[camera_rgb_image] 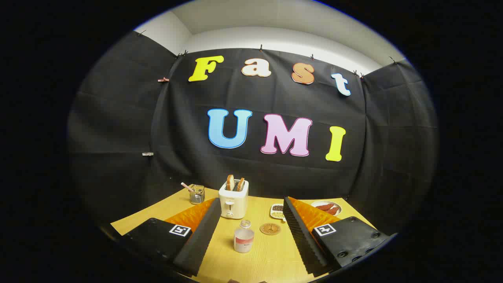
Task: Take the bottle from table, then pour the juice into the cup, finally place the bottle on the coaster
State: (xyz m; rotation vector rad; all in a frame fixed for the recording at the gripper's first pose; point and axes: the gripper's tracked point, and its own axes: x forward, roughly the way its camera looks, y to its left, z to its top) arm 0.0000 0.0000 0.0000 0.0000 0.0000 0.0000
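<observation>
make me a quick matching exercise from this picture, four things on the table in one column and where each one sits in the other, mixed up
Things:
1. bottle
2. coaster
3. toaster
4. glass cup

Places:
A. at the back of the table, two slices of toast sticking out of the top
B. between the open gripper fingers, nearest of the four
C. flat on the table just right of the bottle
D. left of the toaster, with a straw in it

Pairs: 1-B, 2-C, 3-A, 4-D
</observation>
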